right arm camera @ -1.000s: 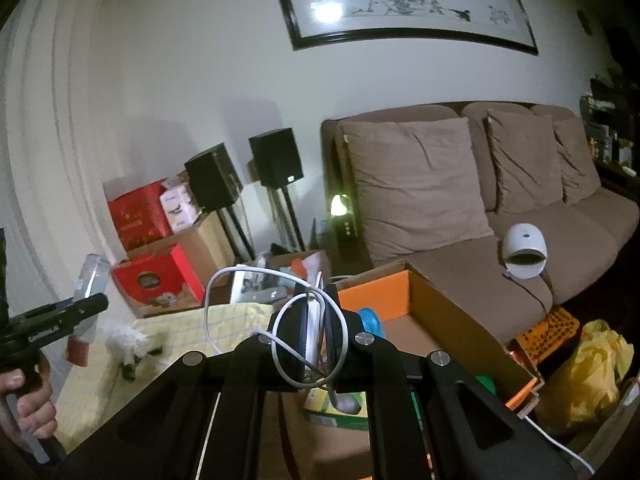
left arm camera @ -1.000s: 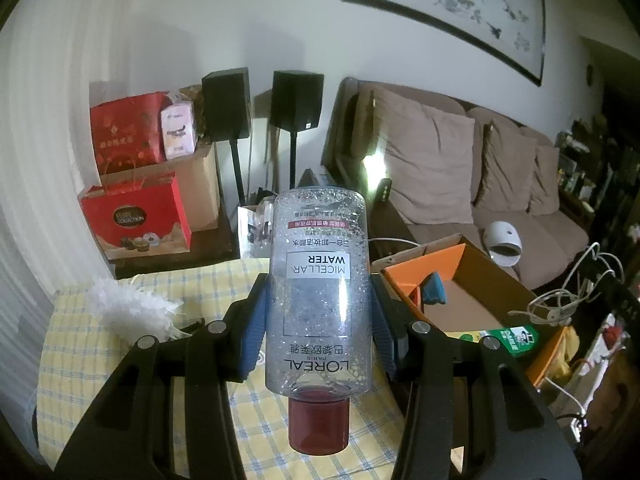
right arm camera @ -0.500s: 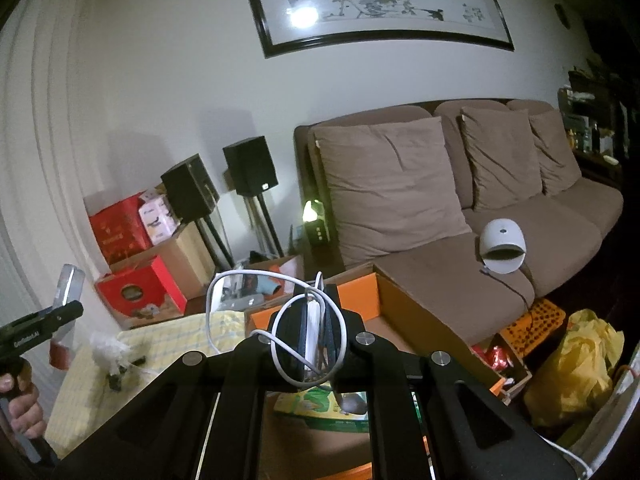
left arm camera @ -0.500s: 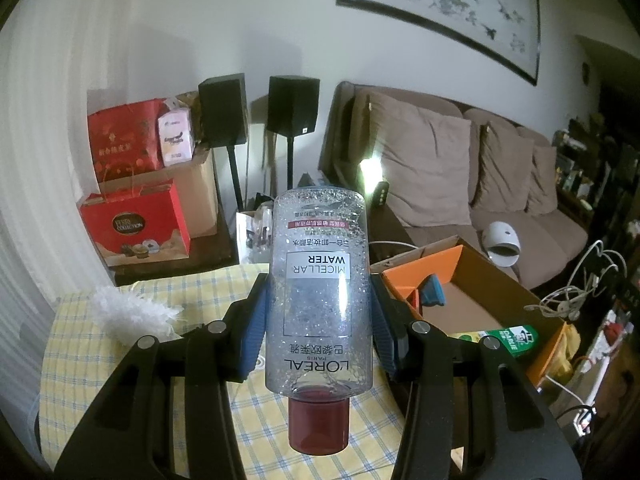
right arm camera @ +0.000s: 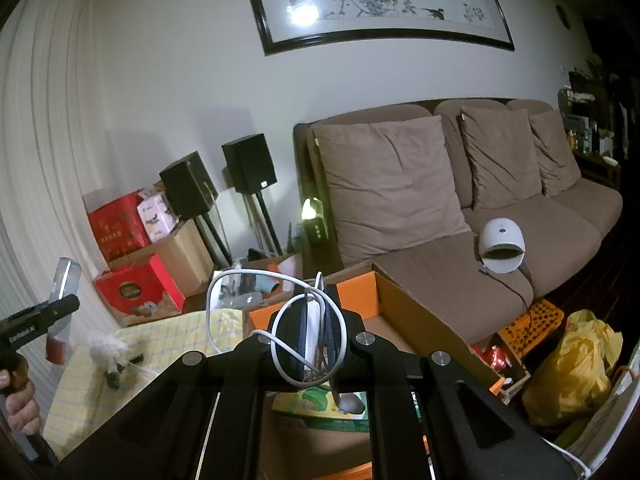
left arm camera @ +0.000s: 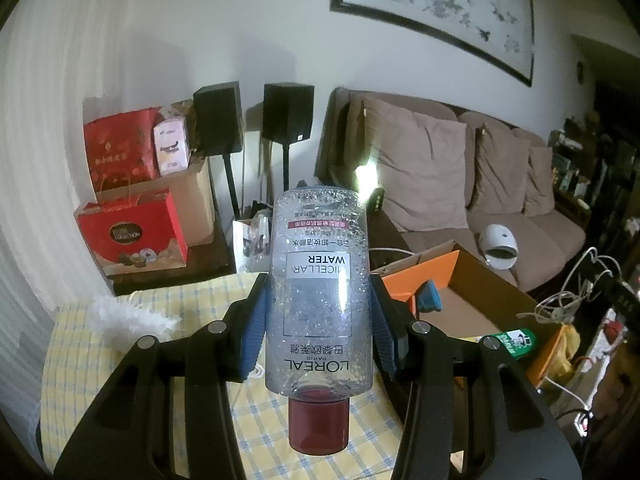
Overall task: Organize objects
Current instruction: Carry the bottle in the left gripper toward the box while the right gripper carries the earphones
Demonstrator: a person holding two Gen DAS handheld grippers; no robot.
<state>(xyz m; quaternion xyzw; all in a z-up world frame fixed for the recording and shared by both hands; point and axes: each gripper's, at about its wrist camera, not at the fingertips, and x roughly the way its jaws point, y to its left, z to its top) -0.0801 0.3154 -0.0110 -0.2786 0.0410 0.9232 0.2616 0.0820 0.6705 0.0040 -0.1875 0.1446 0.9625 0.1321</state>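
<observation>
**Both tongs loaded, the open box waits below and to the right**

The left gripper [left arm camera: 318,316] is clamped on the micellar water bottle [left arm camera: 319,292]; the blue pads [left arm camera: 253,324] press on its 2 sides. The bottle is held upside down in this view, with the dark red cap [left arm camera: 318,424] toward the camera and its long axis running along the fingers, away from the hand. It hangs above the table with the yellow checked cloth [left arm camera: 76,364], where a white feather duster [left arm camera: 120,316] lies.

The right gripper [right arm camera: 316,328] is closed tight on a white charging cable [right arm camera: 248,308], whose loops stand out around the jaws; the cable seems to be pinched together with a white plug, but this is hard to tell.

The relation that matters is with the cardboard box with orange flaps [left arm camera: 480,280]. From the bottle it lies to the right and lower, beside the table. The right gripper is the nearer 1: in its view the box [right arm camera: 416,312] is directly under and ahead of the fingers, so the cable probably goes in first.

Compared with 1 second ago, both grips are unchanged. The left view is almost the same, and the right view has turned a little, so the sofa [right arm camera: 520,216] fills more of it.
</observation>
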